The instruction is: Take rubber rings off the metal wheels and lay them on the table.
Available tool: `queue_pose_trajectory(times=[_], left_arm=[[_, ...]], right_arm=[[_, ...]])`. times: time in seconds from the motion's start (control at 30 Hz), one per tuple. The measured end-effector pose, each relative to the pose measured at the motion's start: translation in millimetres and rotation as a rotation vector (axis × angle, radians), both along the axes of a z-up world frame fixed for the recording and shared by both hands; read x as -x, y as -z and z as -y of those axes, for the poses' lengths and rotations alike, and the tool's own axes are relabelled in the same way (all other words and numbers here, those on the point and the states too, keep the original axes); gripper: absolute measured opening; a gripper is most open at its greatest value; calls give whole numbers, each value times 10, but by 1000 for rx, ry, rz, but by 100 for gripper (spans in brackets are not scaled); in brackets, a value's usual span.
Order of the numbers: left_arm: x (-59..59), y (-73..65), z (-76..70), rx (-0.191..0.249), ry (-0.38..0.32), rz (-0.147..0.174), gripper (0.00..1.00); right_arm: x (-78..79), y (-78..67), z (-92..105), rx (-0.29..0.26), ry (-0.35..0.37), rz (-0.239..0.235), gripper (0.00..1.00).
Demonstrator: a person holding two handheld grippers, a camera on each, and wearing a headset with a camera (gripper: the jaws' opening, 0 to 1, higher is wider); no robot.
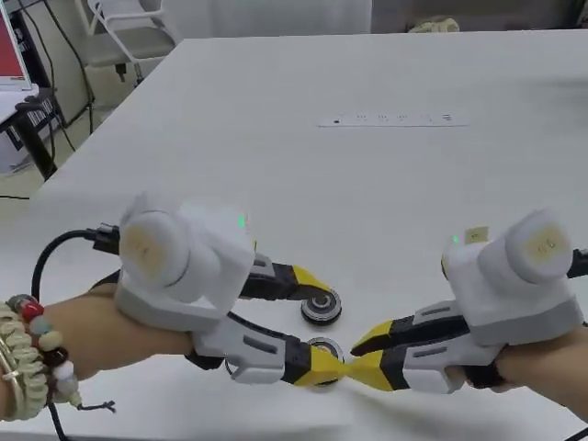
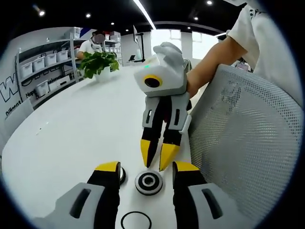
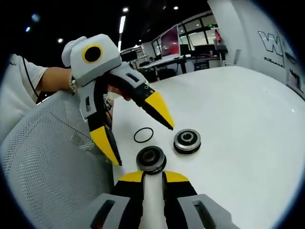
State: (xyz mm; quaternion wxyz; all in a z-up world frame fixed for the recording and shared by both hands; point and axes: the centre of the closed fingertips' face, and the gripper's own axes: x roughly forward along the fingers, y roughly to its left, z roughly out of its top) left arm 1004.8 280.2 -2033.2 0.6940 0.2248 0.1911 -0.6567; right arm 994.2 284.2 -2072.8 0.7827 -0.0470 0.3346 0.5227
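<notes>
Two small metal wheels lie on the white table (image 1: 276,138). The nearer wheel (image 1: 323,349) (image 2: 148,182) (image 3: 151,159) has a dark outer rim and sits between the spread jaws of my left gripper (image 1: 322,323) (image 2: 147,168) (image 3: 140,142), which is open. My right gripper (image 1: 363,354) (image 2: 156,164) (image 3: 153,177) points at this wheel from the other side, its jaws a narrow gap apart with nothing between them. The farther wheel (image 1: 321,306) (image 2: 121,174) (image 3: 187,141) lies just beyond. A loose black rubber ring (image 2: 136,220) (image 3: 143,135) lies flat on the table under the left gripper.
A flat white strip (image 1: 393,119) lies mid-table, far from the work. White chairs (image 1: 129,37) stand past the table's far left corner. A grey mesh chair back (image 2: 248,143) is close behind the grippers. A potted plant (image 2: 97,62) stands at the table's far end.
</notes>
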Motion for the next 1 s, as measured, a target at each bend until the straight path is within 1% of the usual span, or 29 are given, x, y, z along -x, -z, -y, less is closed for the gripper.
queue_pose_trajectory(times=[0.13,0.17,0.23,0.37,0.4,0.47,0.53,0.6,0.63,0.67,0.8,0.87,0.9,0.93,1.0], left_arm=[[27,107,-45,-19,1,-15,29],[27,125,-55,-20,-5,-24,27],[18,144,-63,-22,-14,-31,23],[-10,170,-83,-25,-28,-30,17],[-15,182,-85,-26,-32,-36,13],[-10,215,-82,-32,-31,-44,10],[-1,246,-82,-43,-27,-43,10],[28,282,-96,-63,-11,-44,10],[30,288,-103,-65,-11,-37,10],[31,277,-98,-61,-5,-35,10],[23,270,-95,-54,-13,-44,9],[23,263,-95,-49,-7,-33,9],[25,265,-97,-47,-9,-35,9],[23,263,-97,-44,-17,-44,9],[19,264,-100,-39,-16,-41,9]], right_arm=[[14,18,-24,21,-27,20,12],[15,20,-26,25,-31,23,12],[20,18,-33,25,-36,24,12],[15,17,-37,25,-35,29,13],[15,16,-37,26,-35,31,13],[12,19,-36,25,-31,31,13],[12,25,-35,27,-30,30,13],[18,32,-39,28,-32,30,14],[24,36,-42,27,-33,30,14],[29,40,-44,27,-34,30,13],[41,65,-36,33,-33,31,14],[39,73,-36,31,-29,29,13],[38,73,-39,27,-25,26,13],[37,73,-39,25,-22,24,12],[37,72,-45,21,-20,25,12]])
